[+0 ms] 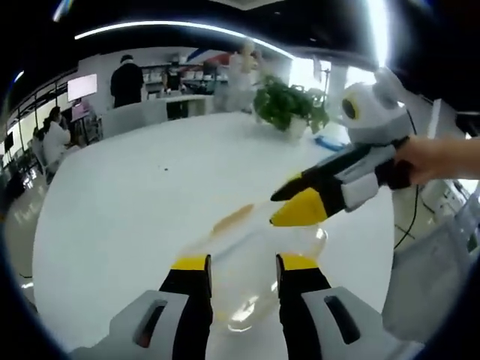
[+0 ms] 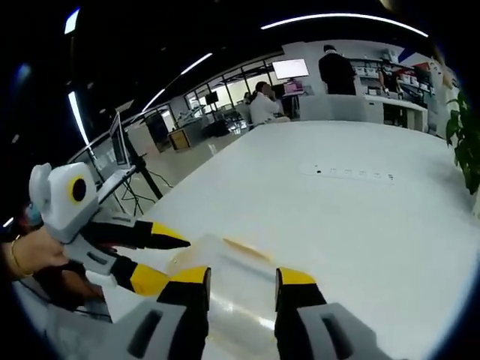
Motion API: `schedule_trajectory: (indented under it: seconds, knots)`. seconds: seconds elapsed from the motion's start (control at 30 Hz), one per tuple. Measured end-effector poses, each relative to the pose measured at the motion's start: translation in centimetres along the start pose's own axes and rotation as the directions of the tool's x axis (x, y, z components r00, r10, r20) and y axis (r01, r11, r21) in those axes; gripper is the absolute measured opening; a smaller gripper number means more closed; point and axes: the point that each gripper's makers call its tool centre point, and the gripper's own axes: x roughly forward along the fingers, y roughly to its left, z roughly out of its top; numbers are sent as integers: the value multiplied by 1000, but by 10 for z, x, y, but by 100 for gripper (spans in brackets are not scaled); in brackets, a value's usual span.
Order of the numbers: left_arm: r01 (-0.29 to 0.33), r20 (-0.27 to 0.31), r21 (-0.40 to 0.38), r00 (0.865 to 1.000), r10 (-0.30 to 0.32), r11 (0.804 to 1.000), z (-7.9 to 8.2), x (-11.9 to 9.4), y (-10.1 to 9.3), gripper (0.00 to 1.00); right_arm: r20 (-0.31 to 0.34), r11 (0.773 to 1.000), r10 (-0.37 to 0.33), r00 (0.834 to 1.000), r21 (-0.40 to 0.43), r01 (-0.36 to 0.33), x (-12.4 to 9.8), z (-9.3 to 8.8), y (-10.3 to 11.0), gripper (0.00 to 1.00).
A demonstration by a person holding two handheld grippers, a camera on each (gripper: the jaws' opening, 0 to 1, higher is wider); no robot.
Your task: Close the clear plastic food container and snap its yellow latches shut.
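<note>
Hovering over the white bench [image 1: 135, 202], I am holding both tools low above the clear plastic food container [image 1: 255, 262], which is lying flat on the bench just ahead of my left tool [image 1: 244, 262]. That tool's jaws are standing apart with nothing between them, the container's transparent top showing through the gap. One yellow latch [image 1: 232, 217] is showing along the container's far edge in the left gripper view. My right tool [image 1: 300, 196] is coming in from the right there, its yellow-tipped jaws parted and hanging just over the container's far right corner; I cannot tell whether they are touching it. A hand [image 1: 442, 156] is gripping its rear. In the right gripper view, the right tool [image 2: 244, 276] is also standing open and empty above the container [image 2: 225, 281], with the yellow latch [image 2: 244, 249] just beyond. A potted plant [image 1: 289, 105] is sitting farther back on the bench.
</note>
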Motion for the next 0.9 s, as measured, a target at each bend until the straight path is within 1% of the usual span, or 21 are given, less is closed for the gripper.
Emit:
schedule_trajectory:
  seconds: [0.43, 0.5, 0.53, 0.63, 0.77, 0.83, 0.87, 0.9]
  knots:
    - [44, -48, 82, 998, -40, 996, -3, 13, -15, 31, -34, 999, 50, 998, -19, -50, 18, -2, 14, 29]
    - [47, -60, 106, 997, -41, 993, -4, 14, -16, 31, -36, 998, 52, 998, -24, -53, 19, -2, 15, 29]
    - [33, -63, 126, 998, -25, 991, -4, 14, -15, 31, -38, 998, 55, 998, -27, -56, 20, -1, 15, 29]
    - [25, -67, 134, 998, -16, 991, -3, 16, -13, 29, -41, 998, 59, 997, -32, -61, 22, -1, 16, 29]
    - [50, -72, 148, 997, -40, 988, -3, 14, -19, 30, -47, 997, 64, 997, -49, -66, 25, 1, 17, 29]
    - [60, -84, 171, 995, -47, 983, -6, 12, -23, 32, -45, 996, 61, 997, -57, -64, 26, 3, 16, 29]
    - [66, -105, 185, 993, -47, 981, -10, 10, -25, 32, -41, 996, 59, 997, -63, -61, 27, 5, 15, 29]
    - [70, -114, 200, 992, -48, 977, -12, 9, -26, 32, -40, 996, 56, 998, -64, -59, 27, 6, 14, 29]
